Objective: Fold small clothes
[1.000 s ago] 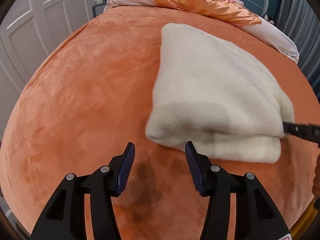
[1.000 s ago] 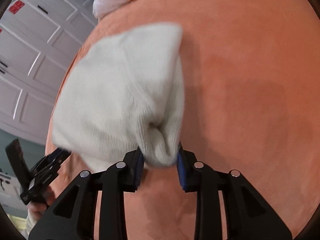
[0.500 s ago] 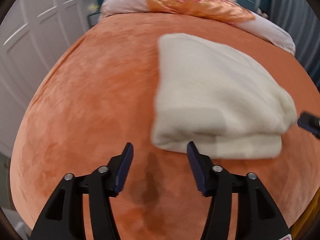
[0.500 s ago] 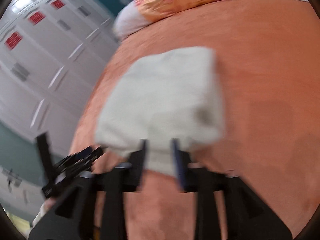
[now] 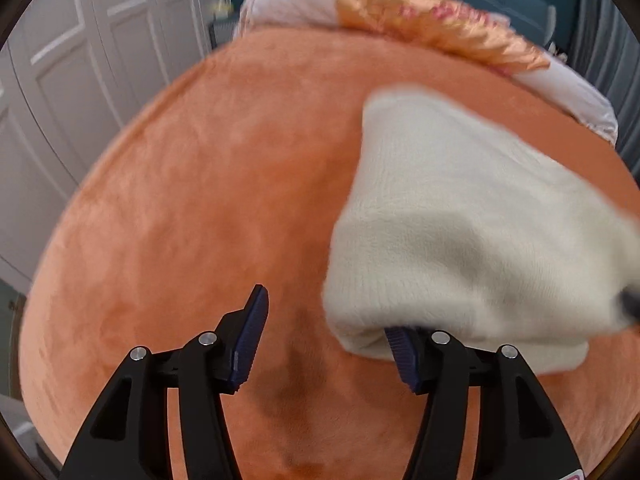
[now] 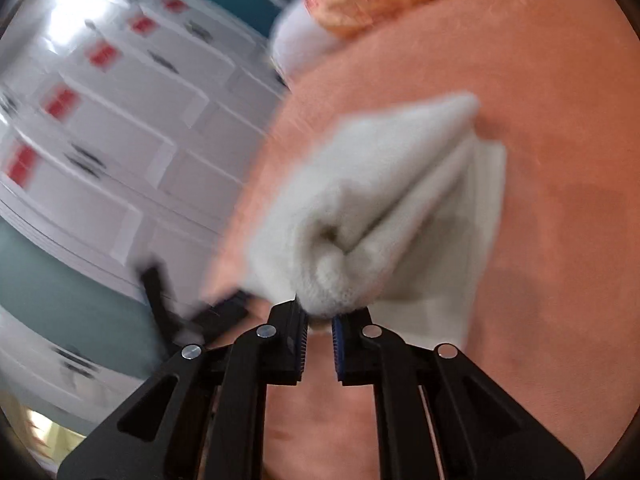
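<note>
Cream knit garment (image 6: 384, 208) pinched in right gripper (image 6: 319, 322) for lifting fold; we keep left gripper (image 5: 326, 328) spread, right finger under hem.

Folded garment (image 5: 460, 216) on bedspread (image 5: 200, 208), pillows (image 5: 420, 24) behind, wardrobe (image 5: 80, 60) left

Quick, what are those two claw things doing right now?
Left gripper: open, holding nothing; the cream knit garment overlaps its right finger.
Right gripper: closed on a bunched edge of the garment.
</note>
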`<state>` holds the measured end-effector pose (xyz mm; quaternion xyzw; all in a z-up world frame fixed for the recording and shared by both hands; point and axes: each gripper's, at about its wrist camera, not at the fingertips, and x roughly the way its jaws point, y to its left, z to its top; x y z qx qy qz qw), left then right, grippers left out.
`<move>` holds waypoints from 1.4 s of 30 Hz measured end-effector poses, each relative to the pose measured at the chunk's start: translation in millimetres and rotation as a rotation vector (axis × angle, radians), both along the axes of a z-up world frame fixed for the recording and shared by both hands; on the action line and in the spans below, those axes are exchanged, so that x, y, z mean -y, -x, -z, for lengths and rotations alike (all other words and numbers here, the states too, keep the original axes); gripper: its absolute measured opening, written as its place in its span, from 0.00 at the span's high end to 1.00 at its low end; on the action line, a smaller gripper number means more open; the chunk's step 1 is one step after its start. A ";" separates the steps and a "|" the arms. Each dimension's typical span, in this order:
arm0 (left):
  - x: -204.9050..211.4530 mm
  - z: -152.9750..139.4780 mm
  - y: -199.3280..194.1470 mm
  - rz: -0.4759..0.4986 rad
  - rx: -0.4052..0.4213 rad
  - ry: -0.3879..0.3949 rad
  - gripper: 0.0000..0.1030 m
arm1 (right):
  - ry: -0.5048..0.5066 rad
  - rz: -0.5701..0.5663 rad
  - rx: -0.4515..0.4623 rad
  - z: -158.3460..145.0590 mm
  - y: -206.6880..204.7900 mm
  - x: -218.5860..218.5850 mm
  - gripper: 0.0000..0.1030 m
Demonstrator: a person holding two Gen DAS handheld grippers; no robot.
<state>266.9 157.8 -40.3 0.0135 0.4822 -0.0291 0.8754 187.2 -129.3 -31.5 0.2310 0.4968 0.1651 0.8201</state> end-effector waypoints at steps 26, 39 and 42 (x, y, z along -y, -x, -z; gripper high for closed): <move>-6.5 11.5 0.9 -0.021 -0.095 0.227 0.37 | 0.192 0.105 0.007 34.1 -22.1 28.7 1.00; 10.7 2.4 21.6 -0.051 0.022 0.091 0.38 | 0.373 0.016 0.226 -39.2 44.4 -23.4 0.98; 11.4 2.0 20.2 -0.058 0.017 0.091 0.38 | 0.405 0.018 0.151 -8.4 22.0 -20.6 1.00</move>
